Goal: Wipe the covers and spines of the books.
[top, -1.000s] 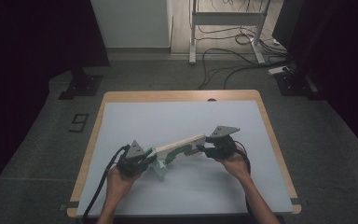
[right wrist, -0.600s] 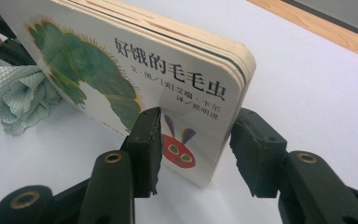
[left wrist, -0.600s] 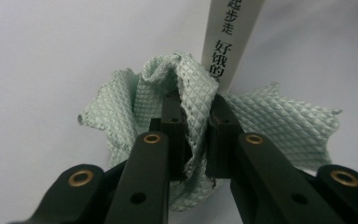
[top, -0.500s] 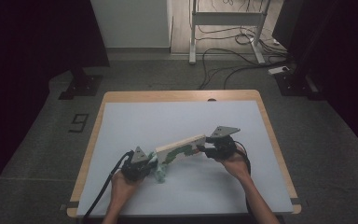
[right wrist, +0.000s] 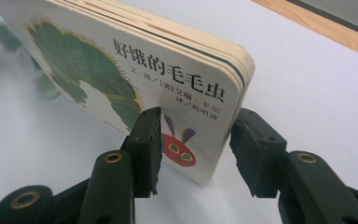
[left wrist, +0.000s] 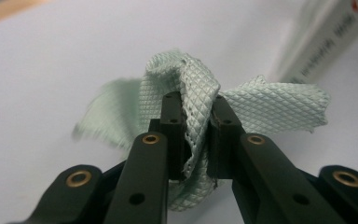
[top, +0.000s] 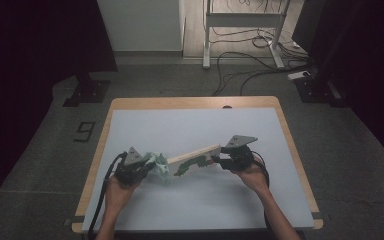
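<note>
A board book (top: 195,157) with a green caterpillar on its white cover is held tilted above the table, its near end low. My right gripper (top: 215,161) is shut on its right end; in the right gripper view the book (right wrist: 121,60) sits between the jaws of the right gripper (right wrist: 196,135). My left gripper (top: 149,165) is shut on a pale green waffle-weave cloth (top: 161,166), just left of the book's lower end. In the left gripper view the cloth (left wrist: 261,105) bunches over the tips of the left gripper (left wrist: 198,107), with the book's edge (left wrist: 326,42) beyond.
The white table top (top: 190,125) has a wooden rim. Behind the table are cables and a metal frame on the floor (top: 240,60). A black stand base (top: 87,92) sits off the table's far left corner.
My left gripper first edged right toward the book with the cloth, then drew back to the left and slightly away. The right gripper and the book have stayed put.
</note>
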`<move>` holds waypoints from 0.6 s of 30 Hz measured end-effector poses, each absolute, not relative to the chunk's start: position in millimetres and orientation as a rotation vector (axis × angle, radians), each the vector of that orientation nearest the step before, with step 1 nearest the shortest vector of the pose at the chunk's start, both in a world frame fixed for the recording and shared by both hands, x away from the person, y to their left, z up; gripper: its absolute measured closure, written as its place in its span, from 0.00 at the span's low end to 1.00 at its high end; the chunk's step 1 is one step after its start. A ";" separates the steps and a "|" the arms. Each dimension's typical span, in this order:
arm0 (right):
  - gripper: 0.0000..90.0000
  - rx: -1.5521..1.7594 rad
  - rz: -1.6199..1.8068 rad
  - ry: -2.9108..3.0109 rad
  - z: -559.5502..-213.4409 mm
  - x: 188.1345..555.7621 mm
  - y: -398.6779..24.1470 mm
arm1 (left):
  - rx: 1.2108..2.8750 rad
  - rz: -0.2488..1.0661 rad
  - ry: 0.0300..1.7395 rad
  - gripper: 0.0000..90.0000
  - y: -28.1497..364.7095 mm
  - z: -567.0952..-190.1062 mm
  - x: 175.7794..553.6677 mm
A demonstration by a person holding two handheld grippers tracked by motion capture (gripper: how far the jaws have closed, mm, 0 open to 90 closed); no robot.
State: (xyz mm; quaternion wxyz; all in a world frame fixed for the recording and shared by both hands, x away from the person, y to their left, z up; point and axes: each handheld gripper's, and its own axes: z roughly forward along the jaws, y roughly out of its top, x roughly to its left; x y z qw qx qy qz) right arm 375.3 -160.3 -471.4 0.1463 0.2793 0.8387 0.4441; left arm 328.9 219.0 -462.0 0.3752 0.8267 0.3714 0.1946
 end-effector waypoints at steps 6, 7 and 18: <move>0.58 0.809 1.275 2.416 -471.1 375.7 -159.6 | 2.078 0.539 0.986 0.87 235.6 -445.9 340.6; 0.58 0.810 1.276 2.415 -471.2 375.9 -159.6 | 2.069 0.548 0.994 0.87 237.2 -444.3 342.9; 0.58 0.813 1.284 2.415 -471.6 376.3 -160.1 | 2.068 0.486 1.088 0.84 250.7 -468.2 375.7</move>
